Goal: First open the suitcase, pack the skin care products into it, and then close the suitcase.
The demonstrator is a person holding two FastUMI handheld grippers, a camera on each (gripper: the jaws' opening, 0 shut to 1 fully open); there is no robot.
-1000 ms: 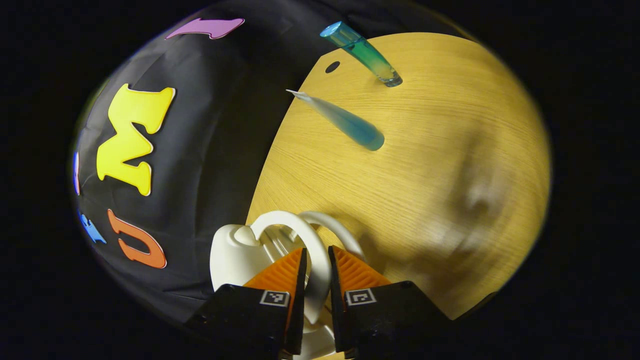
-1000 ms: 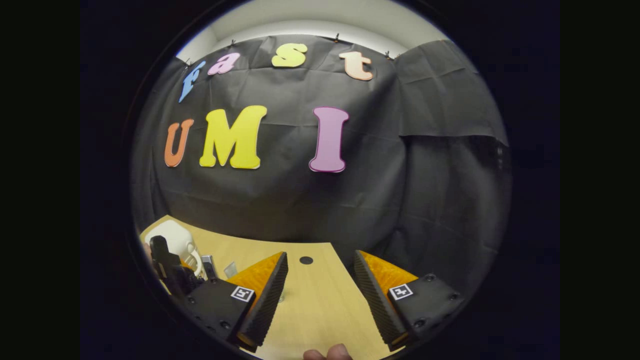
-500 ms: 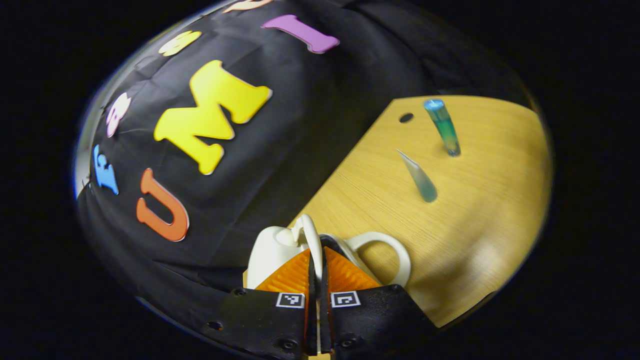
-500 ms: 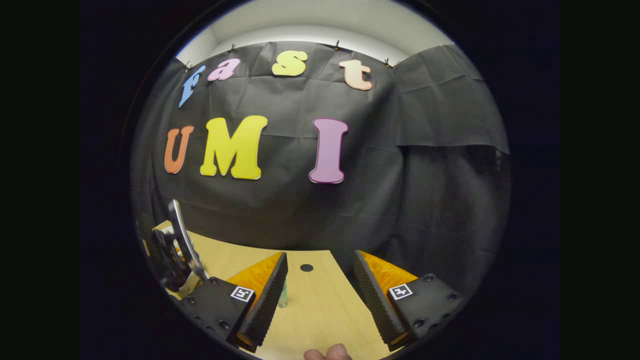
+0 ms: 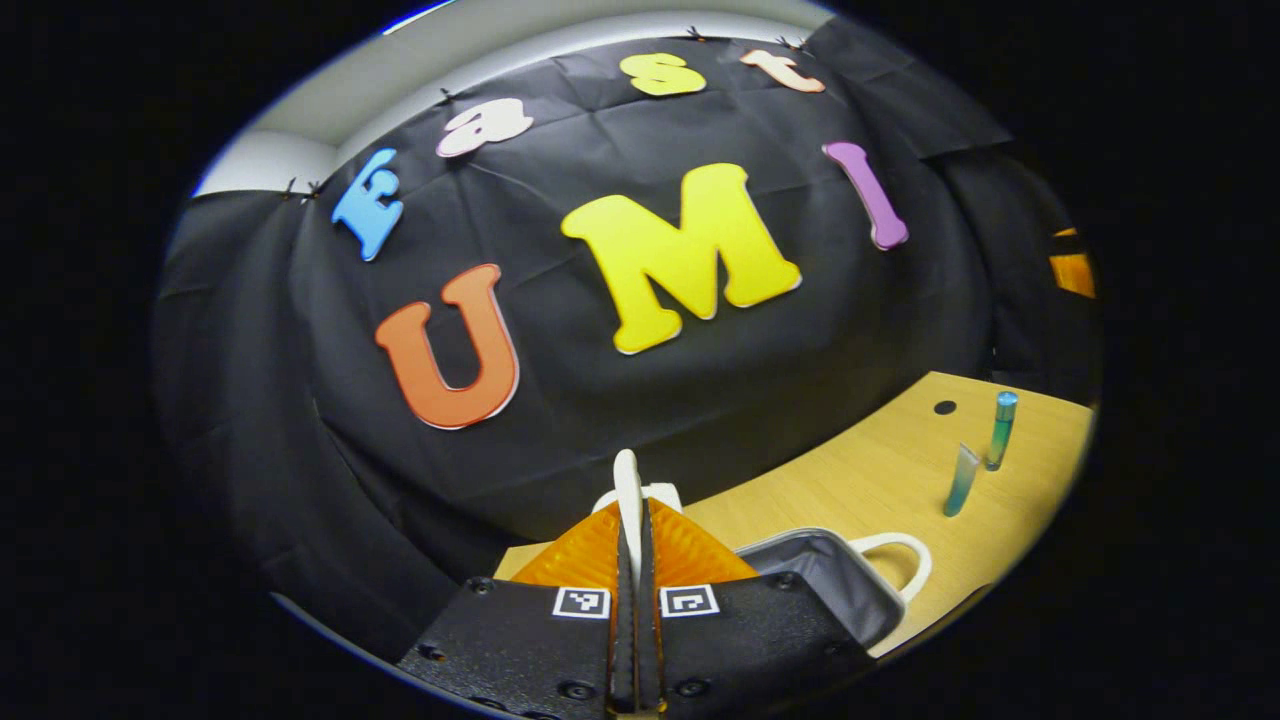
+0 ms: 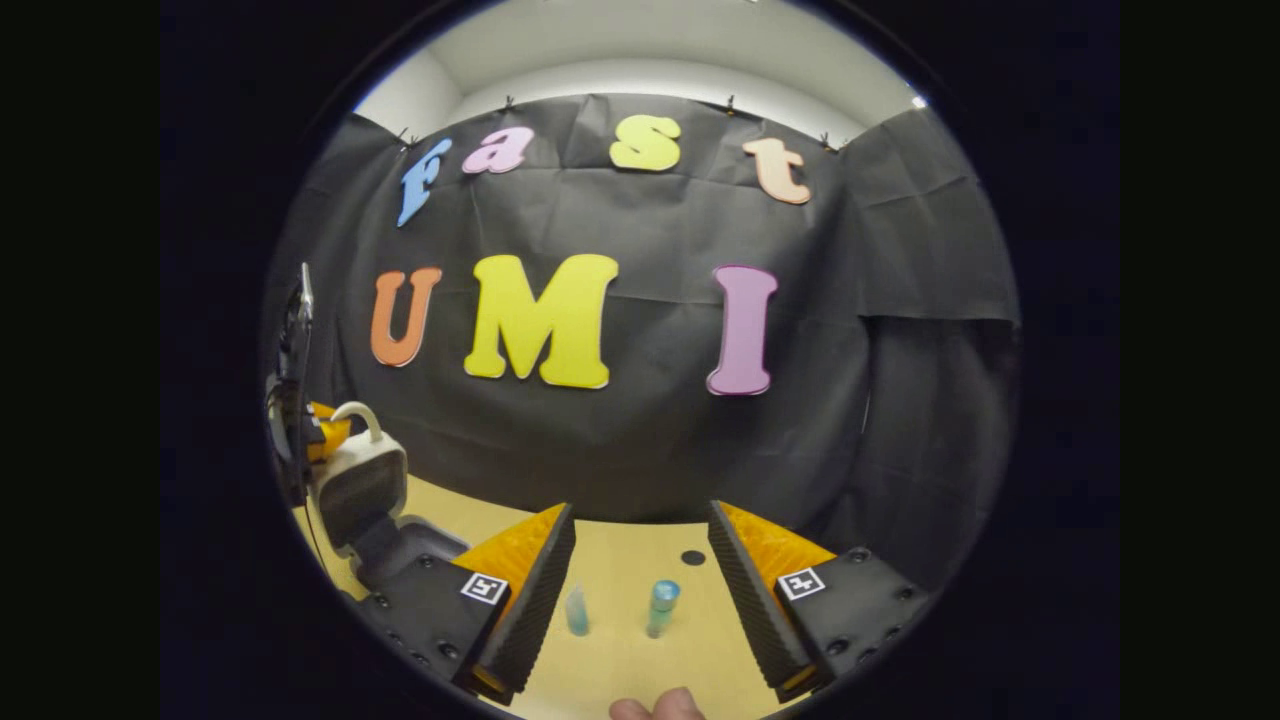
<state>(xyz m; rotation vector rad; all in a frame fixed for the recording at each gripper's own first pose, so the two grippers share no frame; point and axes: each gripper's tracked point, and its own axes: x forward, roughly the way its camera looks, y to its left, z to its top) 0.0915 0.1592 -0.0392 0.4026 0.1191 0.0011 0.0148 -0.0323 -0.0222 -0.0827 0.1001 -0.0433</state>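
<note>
My left gripper is shut on the white handle of the small white suitcase's lid. The lid stands raised over the base, whose grey lining shows open. In the right gripper view the left gripper hangs at the far left by the lid's handle. Two skin care tubes stand upright on the wooden table: a pale blue one and a blue-green one. They also show at the right as the pale tube and the green tube. My right gripper is open, above the table in front of both tubes.
A round cable hole lies in the table behind the tubes, close to the black cloth wall. The base's own white handle sticks out toward the tubes. A fingertip shows at the bottom edge.
The left gripper has closed on the lid's handle and swung the lid up, so the suitcase is now open. The right gripper has shifted so both tubes show between its fingers.
</note>
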